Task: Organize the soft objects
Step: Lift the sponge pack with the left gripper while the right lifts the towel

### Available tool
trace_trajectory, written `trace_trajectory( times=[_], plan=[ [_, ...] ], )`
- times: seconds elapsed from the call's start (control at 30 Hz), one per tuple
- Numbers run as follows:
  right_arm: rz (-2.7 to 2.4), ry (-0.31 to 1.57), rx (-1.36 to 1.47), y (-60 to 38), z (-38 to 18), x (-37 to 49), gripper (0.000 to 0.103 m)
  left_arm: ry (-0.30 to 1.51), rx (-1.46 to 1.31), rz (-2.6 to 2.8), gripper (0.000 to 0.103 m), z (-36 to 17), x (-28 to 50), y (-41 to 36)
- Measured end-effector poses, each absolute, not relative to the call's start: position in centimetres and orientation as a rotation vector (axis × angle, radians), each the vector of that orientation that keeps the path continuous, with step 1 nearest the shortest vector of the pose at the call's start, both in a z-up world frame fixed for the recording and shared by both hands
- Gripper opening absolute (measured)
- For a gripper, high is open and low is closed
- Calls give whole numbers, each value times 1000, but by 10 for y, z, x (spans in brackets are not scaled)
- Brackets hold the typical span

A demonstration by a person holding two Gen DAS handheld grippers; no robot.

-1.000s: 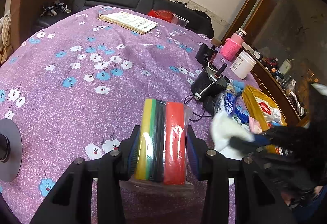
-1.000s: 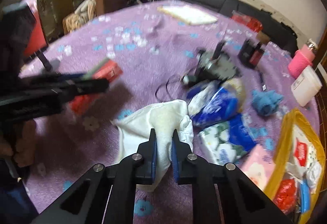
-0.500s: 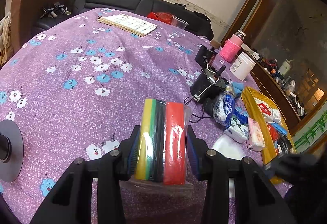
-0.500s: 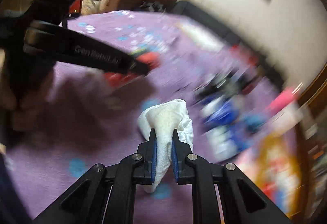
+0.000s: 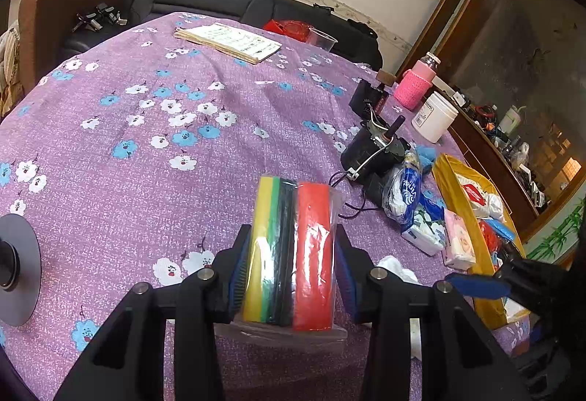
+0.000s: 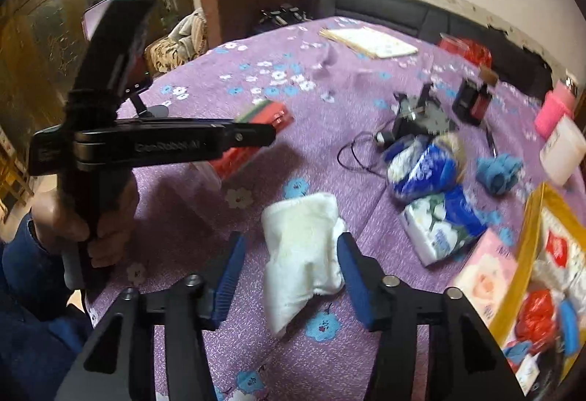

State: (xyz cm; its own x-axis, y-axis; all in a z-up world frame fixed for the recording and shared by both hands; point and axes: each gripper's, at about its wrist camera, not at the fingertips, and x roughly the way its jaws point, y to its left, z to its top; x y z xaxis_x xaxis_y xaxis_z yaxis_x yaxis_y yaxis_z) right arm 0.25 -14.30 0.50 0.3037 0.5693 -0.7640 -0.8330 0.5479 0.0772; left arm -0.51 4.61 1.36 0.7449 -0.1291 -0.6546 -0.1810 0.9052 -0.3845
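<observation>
Sponge pack gripped, towel let go

The left tool is clamped on the sponge pack at lower centre; the right tool is opening, pads clear of the white towel lying between them on the purple tabletop.

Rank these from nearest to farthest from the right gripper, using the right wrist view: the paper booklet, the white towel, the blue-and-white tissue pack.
1. White towel, between the opening jaws of the right gripper.
2. Blue-and-white tissue pack, to the right, mid-table.
3. Paper booklet, at the table's far edge.
</observation>
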Motion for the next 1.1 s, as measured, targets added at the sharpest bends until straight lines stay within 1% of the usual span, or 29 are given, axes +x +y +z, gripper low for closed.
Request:
trace_trajectory(
  times=[0.07, 0.1, 0.2, 0.3, 0.33, 0.37, 0.4, 0.43, 0.47, 0.5, 0.83, 1.1],
  plan=[
    [939, 808, -398, -141, 7, 0, 70, 736, -448, 29, 41, 14, -5, 46],
    [938, 804, -404, -138, 6, 2, 72, 736, -449, 30, 41, 14, -5, 46],
    [932, 819, -417, -129, -4, 10, 72, 736, -450, 30, 41, 14, -5, 47],
    [931, 872, -407, -124, -18, 18, 72, 735, -448, 29, 41, 14, -5, 46],
    [924, 894, -398, -123, -24, 20, 65, 735, -447, 28, 41, 14, -5, 46],
    [917, 901, -398, -123, -26, 20, 42, 736, -445, 28, 41, 14, -5, 46],
    [912, 911, -403, -123, -29, 20, 33, 735, -444, 28, 41, 14, -5, 46],
    [901, 909, -398, -124, -29, 20, 30, 733, -441, 27, 41, 14, -5, 45],
    [902, 904, -385, -125, -28, 20, 21, 730, -437, 27, 41, 15, -5, 45],
    [899, 890, -364, -127, -25, 20, 19, 727, -432, 27, 41, 16, -5, 44],
    [822, 737, -173, -142, 23, 27, 18, 659, -349, 110, 41, 38, -22, 36],
    [825, 693, -51, -152, 39, 33, 18, 621, -279, 146, 41, 59, -29, 18]
  ],
)
